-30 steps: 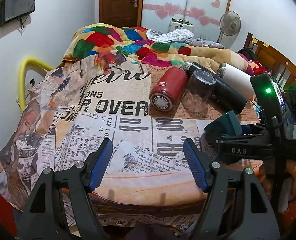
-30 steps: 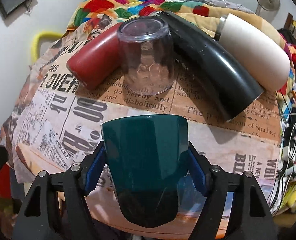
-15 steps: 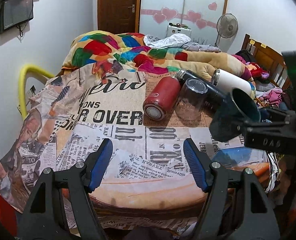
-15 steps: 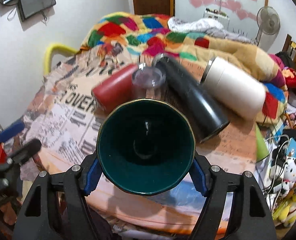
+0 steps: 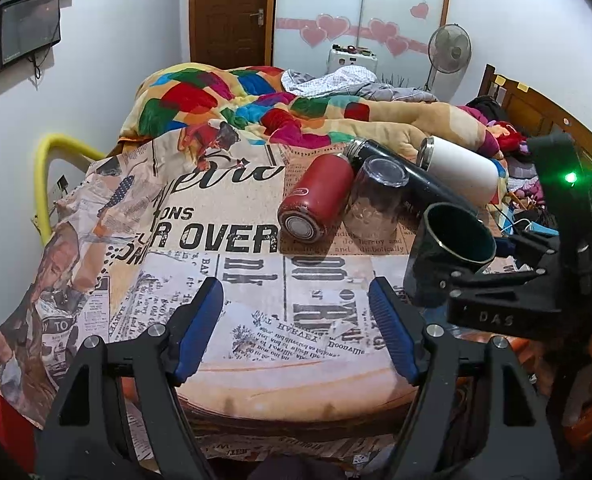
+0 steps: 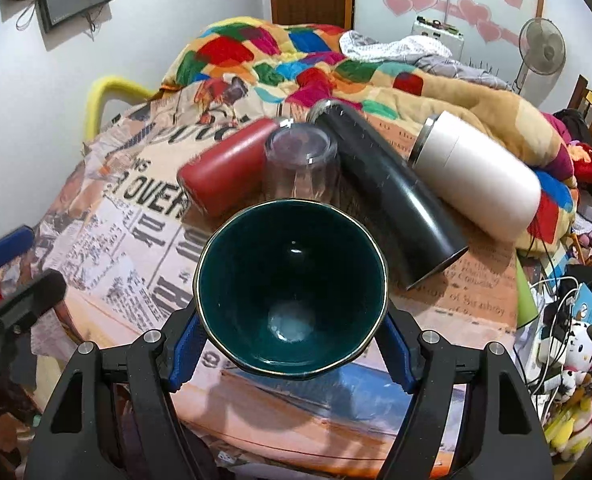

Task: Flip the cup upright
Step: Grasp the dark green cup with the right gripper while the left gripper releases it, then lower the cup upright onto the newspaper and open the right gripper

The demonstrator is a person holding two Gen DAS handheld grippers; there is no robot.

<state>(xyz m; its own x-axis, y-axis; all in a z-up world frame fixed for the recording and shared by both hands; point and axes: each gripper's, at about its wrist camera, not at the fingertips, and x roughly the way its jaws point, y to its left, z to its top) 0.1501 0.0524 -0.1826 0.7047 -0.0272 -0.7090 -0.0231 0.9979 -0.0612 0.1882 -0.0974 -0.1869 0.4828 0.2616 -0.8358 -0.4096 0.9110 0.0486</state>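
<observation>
My right gripper [image 6: 291,356] is shut on a dark teal cup [image 6: 291,296] with a thin gold rim. The cup's mouth faces up and toward the camera, and I hold it just above the near right part of the newspaper-print cloth [image 6: 107,248]. In the left wrist view the cup [image 5: 452,248] sits at the right, mouth up and tilted, in the right gripper [image 5: 456,280]. My left gripper [image 5: 296,328] is open and empty over the front of the cloth [image 5: 215,240].
Behind the cup lie a red flask [image 6: 223,176], an upside-down clear glass [image 6: 300,168], a black flask [image 6: 388,196] and a white flask [image 6: 476,176]. A colourful quilt [image 6: 296,60] is heaped at the back. Cables and toys crowd the right edge [image 6: 564,320].
The right gripper has turned the teal cup from mouth-down to mouth-up and brought it lower toward the cloth. The left gripper has stayed open in place.
</observation>
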